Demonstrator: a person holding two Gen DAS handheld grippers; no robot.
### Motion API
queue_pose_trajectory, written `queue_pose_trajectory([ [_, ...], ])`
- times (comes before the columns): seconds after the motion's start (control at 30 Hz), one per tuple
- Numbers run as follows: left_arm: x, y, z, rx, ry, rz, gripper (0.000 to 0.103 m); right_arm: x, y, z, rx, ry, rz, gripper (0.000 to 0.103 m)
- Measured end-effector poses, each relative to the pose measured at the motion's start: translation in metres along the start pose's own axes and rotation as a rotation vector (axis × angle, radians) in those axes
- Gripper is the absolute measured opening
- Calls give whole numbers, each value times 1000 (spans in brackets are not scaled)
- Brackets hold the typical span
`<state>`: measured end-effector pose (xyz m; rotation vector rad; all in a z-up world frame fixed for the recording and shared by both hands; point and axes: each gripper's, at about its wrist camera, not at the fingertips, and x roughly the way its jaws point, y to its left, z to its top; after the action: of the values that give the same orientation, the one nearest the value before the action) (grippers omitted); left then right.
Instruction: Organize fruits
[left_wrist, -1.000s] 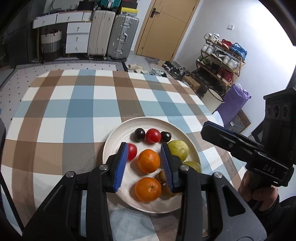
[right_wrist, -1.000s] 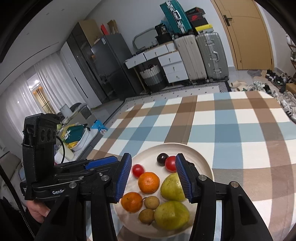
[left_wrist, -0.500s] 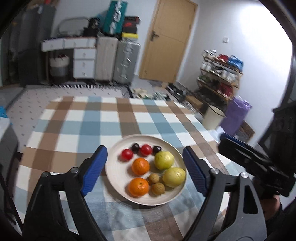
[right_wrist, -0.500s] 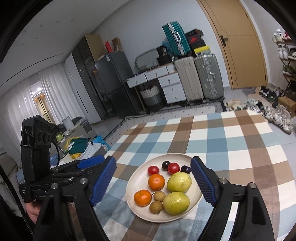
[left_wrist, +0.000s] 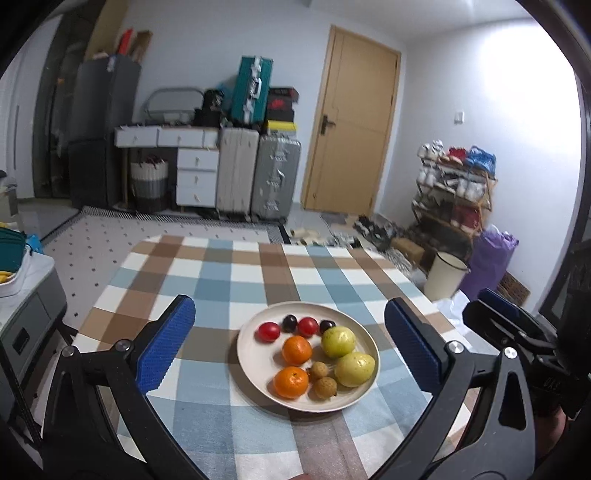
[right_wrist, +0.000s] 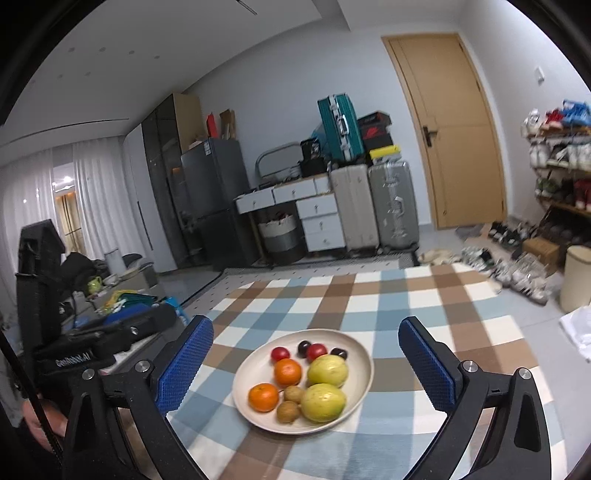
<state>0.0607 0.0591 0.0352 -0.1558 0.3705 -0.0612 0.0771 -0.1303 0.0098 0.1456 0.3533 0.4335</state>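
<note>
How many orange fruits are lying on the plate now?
2. One orange fruit lies near the middle of the plate; the other orange fruit lies at its near edge. None seems hidden.

"GenRobot.AI", seemingly, on left hand-held gripper (right_wrist: 122, 326)

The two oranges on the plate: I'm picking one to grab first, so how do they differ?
The far orange sits mid-plate, beside a green fruit and just in front of the red tomatoes. The near orange lies by the front rim, next to the small brown fruits. Both look alike in size and colour.
</note>
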Motion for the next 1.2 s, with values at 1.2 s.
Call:
queue_pose_trajectory([
  [1.2,39,15,-84,72,-62,160,102,4,-7,-64,-185,-44,-151,102],
])
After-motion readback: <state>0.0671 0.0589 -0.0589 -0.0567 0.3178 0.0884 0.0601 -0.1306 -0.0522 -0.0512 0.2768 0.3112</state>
